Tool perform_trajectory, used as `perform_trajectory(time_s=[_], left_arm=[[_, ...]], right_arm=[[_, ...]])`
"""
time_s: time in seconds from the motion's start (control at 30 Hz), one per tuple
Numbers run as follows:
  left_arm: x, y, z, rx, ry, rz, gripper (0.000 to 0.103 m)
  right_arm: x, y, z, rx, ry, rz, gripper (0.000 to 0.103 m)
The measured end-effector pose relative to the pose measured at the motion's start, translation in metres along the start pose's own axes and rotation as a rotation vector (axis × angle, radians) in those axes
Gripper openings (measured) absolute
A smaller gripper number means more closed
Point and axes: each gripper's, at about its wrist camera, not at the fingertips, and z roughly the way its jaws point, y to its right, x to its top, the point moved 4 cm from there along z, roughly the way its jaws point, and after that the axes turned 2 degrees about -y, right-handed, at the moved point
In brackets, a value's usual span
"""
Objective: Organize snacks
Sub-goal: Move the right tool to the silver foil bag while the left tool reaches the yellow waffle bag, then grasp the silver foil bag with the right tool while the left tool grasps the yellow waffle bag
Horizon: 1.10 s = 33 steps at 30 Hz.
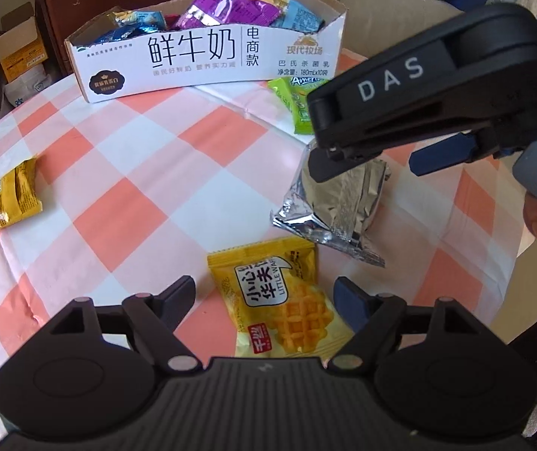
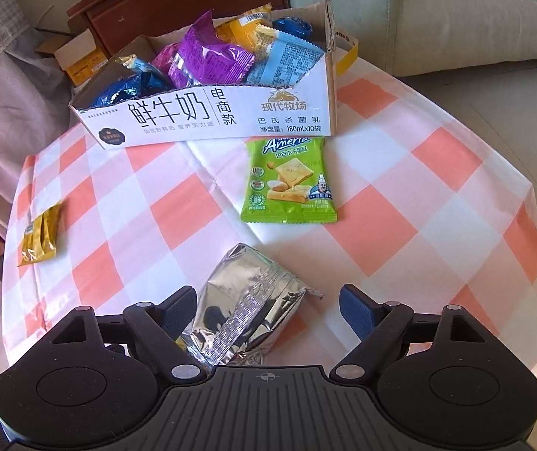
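Both claws are spread wide, left gripper (image 1: 264,297) straddling the yellow waffle packet (image 1: 279,308) and right gripper (image 2: 268,308) around the silver foil pack (image 2: 245,315), both flat on the checkered tablecloth (image 2: 418,195).

Checked table (image 2: 437,158): box (image 2: 208,116), snack packets (image 2: 291,180).

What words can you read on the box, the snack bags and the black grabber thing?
"鲜牛奶", "电商款", "现代牧场", "180mL×10袋": white cardboard milk box.
"America": green biscuit packet.
"小心华夫", "LITTLE WAF…": yellow waffle packet.
"DAS": black right gripper.
Silver foil packet: none.
Gold packet: too small.
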Motion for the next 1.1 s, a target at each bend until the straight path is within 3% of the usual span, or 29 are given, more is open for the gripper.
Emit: perform_trajectory(time_s=[0.23, 0.37, 0.53, 0.7, 0.83, 0.93, 1.1], left_arm=[[0.001, -0.007, 0.004, 0.050, 0.023, -0.015, 0.078], [0.000, -0.022, 0.002, 0.093, 0.038, -0.034, 0.066], [-0.001, -0.049, -0.003, 0.151, 0.050, -0.107, 0.063], [-0.003, -0.089, -0.013, 0.225, 0.074, -0.216, 0.058], [-0.007, -0.109, -0.019, 0.302, 0.090, -0.236, 0.054], [-0.010, -0.118, -0.020, 0.293, 0.088, -0.264, 0.054], [-0.011, -0.118, -0.016, 0.306, 0.074, -0.259, 0.060]], right_arm=[[0.003, -0.008, 0.017, 0.034, -0.062, 0.052, 0.085], [0.002, -0.018, 0.024, 0.005, -0.061, 0.026, 0.085], [0.002, -0.028, 0.033, -0.005, -0.046, -0.015, 0.082], [0.003, -0.038, 0.034, 0.013, -0.012, -0.062, 0.060], [0.000, -0.050, 0.035, 0.033, -0.010, -0.116, 0.060], [-0.001, -0.054, 0.035, 0.047, -0.023, -0.132, 0.062], [-0.006, -0.054, 0.028, 0.051, -0.026, -0.145, 0.080]])
